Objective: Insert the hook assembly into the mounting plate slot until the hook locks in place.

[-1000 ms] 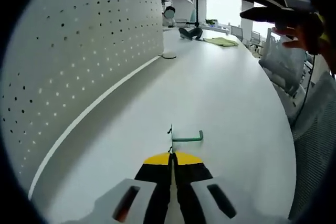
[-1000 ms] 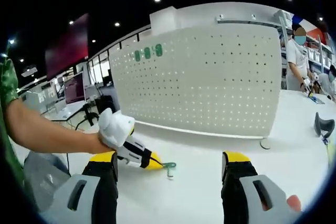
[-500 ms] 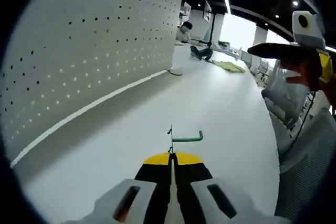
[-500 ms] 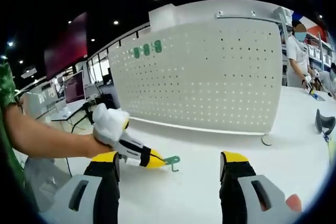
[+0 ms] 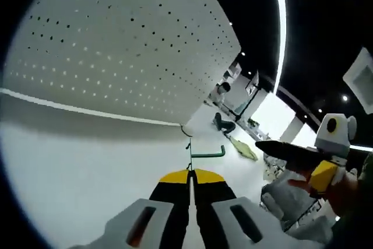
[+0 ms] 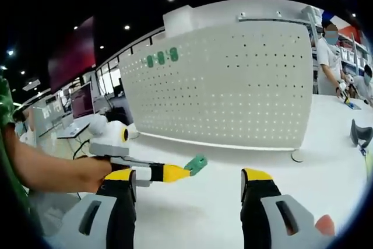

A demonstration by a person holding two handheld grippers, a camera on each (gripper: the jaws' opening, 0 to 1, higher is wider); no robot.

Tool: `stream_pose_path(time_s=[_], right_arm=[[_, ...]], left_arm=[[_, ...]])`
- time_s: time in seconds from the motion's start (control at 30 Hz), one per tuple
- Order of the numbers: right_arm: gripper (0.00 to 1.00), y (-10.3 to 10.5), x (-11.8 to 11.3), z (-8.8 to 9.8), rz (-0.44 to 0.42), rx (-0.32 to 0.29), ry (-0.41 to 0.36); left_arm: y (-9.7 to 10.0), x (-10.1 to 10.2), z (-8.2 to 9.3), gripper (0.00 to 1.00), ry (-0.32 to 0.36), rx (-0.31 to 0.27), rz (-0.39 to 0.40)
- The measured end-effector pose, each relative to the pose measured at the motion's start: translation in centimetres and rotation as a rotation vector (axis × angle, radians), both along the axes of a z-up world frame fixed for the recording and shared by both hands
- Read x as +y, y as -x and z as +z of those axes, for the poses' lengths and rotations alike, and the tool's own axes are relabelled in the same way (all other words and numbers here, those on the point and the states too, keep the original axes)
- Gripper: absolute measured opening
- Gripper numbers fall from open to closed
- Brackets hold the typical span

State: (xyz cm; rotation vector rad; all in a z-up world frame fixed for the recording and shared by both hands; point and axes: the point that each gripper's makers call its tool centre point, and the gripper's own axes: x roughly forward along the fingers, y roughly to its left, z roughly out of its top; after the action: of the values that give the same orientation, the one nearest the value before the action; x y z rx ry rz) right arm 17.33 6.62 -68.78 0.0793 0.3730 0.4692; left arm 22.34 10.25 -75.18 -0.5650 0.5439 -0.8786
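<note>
Green hook (image 5: 206, 154) pinched at its thin end between closed yellow-tipped jaws of left gripper (image 5: 190, 174), centre of left view, lifted off white table (image 5: 70, 167); same hook (image 6: 196, 164) mid-frame in right view, in front of pegboard (image 6: 233, 86). Pegboard (image 5: 116, 45) across upper left of left view. Right gripper (image 6: 189, 174) wide open, holding nothing, seen also (image 5: 303, 153) at lower right of left view.

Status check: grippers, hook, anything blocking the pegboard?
Left gripper shut on green hook, raised off the table. Right gripper open, empty. Pegboard face unobstructed.
</note>
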Motion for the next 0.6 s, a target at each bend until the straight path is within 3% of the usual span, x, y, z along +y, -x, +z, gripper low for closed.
stream_pose_path(time_s=[0.13, 0.3, 0.6], right_arm=[[0.71, -0.1, 0.0, 0.5, -0.008, -0.004, -0.023], [0.65, -0.3, 0.0, 1.3, -0.018, -0.004, -0.058], [0.48, -0.7, -0.2, 1.7, -0.041, 0.020, -0.088]], left_arm=[[0.7, -0.3, 0.6, 0.01, 0.060, 0.035, 0.033], [1.3, -0.5, 2.1, 0.01, 0.219, 0.118, 0.114], [1.9, -0.8, 3.2, 0.01, 0.269, 0.128, 0.182]])
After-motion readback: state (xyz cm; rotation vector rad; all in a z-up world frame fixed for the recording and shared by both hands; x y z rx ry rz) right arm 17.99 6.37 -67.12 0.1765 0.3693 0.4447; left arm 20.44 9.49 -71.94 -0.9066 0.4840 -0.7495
